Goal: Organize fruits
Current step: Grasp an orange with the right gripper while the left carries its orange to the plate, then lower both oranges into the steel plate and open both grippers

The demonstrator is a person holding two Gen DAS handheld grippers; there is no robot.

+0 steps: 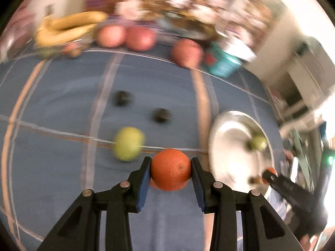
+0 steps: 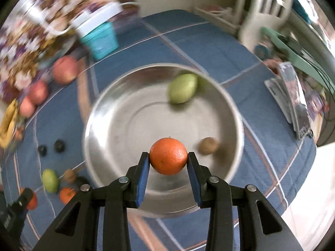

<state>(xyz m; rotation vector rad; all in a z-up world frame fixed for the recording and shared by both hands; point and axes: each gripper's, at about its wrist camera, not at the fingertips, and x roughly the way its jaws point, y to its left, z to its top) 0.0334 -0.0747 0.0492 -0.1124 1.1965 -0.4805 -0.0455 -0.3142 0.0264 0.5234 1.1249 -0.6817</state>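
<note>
My left gripper [image 1: 170, 165] is shut on an orange [image 1: 170, 170] above the blue checked cloth; a second orange [image 1: 153, 184] lies just under it. My right gripper [image 2: 168, 160] is shut on another orange [image 2: 168, 159] and holds it over the steel bowl [image 2: 98, 113]. The bowl holds a green pear [image 2: 183, 91] and a brown kiwi [image 2: 209, 145]. In the left wrist view the bowl [image 1: 228, 129] is at right with the right gripper [image 1: 270, 174] beside it. In the right wrist view the left gripper [image 2: 25, 198] shows at lower left.
On the cloth lie a green pear [image 1: 128, 143], two dark round fruits [image 1: 122, 97] [image 1: 161, 115], red apples [image 1: 140, 37] [image 1: 186, 52] and bananas [image 1: 69, 27] at the far edge. A teal tub [image 2: 99, 37] stands beyond the bowl. A kiwi [image 2: 69, 175] and an orange [image 2: 66, 194] lie left of the bowl.
</note>
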